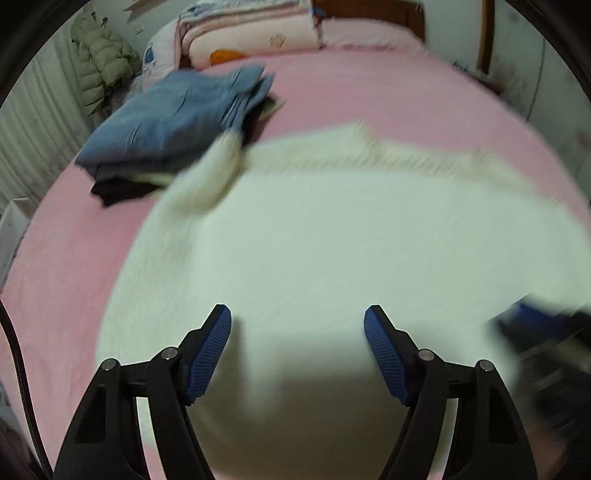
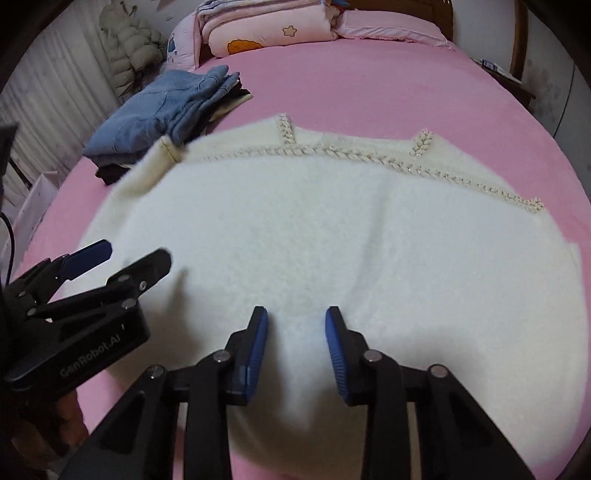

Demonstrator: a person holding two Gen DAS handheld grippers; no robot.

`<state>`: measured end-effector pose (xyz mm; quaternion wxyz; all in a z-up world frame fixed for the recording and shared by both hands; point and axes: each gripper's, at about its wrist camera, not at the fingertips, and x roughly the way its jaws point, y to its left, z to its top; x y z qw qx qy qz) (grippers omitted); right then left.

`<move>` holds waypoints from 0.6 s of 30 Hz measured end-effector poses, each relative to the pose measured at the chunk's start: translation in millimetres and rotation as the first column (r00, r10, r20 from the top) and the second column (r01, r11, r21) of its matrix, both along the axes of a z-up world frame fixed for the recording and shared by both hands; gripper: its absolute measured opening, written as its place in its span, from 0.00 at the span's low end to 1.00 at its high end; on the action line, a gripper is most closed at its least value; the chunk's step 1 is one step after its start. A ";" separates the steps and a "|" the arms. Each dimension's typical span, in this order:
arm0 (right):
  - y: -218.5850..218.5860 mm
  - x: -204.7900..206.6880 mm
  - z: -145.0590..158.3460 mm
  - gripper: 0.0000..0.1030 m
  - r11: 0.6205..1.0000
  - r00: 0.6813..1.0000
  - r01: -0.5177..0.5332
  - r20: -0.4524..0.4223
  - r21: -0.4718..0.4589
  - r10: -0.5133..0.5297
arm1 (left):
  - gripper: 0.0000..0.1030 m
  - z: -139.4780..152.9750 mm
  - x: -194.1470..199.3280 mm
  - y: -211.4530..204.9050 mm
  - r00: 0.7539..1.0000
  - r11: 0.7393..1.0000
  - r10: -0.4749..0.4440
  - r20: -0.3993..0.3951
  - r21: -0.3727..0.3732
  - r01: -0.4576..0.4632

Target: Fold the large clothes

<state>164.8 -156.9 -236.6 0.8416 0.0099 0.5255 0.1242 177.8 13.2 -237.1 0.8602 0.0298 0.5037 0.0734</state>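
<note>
A large cream fleece garment point(image 2: 332, 229) with braided trim along its far edge lies spread flat on the pink bed point(image 2: 369, 85). It also shows, blurred, in the left wrist view point(image 1: 314, 240). My left gripper point(image 1: 297, 321) is open over the garment's near part and holds nothing; it also shows at the left of the right wrist view point(image 2: 136, 254). My right gripper point(image 2: 296, 321) is open, narrower, just above the garment's near edge, with cloth between the blue pads point(image 2: 258, 339) but not pinched.
A stack of folded clothes with blue denim point(image 2: 159, 107) on top lies at the bed's far left point(image 1: 166, 118). Folded quilts and pillows point(image 2: 266, 29) sit at the headboard. A padded jacket point(image 2: 129, 44) hangs at the left wall.
</note>
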 end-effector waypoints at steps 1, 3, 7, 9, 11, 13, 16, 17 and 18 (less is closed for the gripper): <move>-5.2 -1.8 -0.4 0.29 0.999 1.000 0.009 0.014 -0.032 -0.009 | 0.72 -4.2 -3.4 9.3 1.000 1.000 0.000 0.015 -0.014 0.000; -23.7 -6.7 0.1 0.29 0.993 0.998 0.055 0.041 -0.104 -0.051 | 0.72 -3.8 -5.3 21.6 0.999 1.000 -0.008 0.038 0.012 0.007; -92.5 -24.5 5.7 0.00 0.984 0.990 0.136 0.046 -0.117 -0.131 | 0.72 -1.8 -7.6 46.8 0.998 0.998 -0.014 0.057 0.068 0.010; -109.6 -32.5 7.6 0.00 0.959 0.984 0.178 0.065 -0.219 -0.168 | 0.72 -1.5 -8.9 58.8 0.998 0.995 -0.005 0.065 0.104 -0.002; -141.8 -38.0 3.8 0.00 0.921 0.968 0.252 0.068 -0.298 -0.243 | 0.72 -1.8 -7.7 75.5 0.998 0.994 0.015 0.066 0.110 -0.023; -170.2 -43.9 1.9 0.00 0.898 0.945 0.323 0.057 -0.297 -0.321 | 0.72 -4.2 -7.6 91.3 0.997 0.993 0.054 0.060 0.097 -0.060; -193.0 -50.9 1.1 0.00 0.909 0.933 0.357 0.038 -0.214 -0.358 | 0.78 -8.4 -11.7 107.9 0.993 0.994 0.110 0.049 0.015 -0.111; -187.8 -49.3 0.2 0.00 0.905 0.937 0.347 0.042 -0.246 -0.348 | 0.78 -9.5 -11.2 110.5 0.992 0.993 0.116 0.046 -0.003 -0.116; -180.4 -47.2 -1.5 0.00 0.898 0.941 0.334 0.048 -0.287 -0.334 | 0.78 -10.5 -10.3 110.6 0.992 0.993 0.117 0.043 -0.006 -0.117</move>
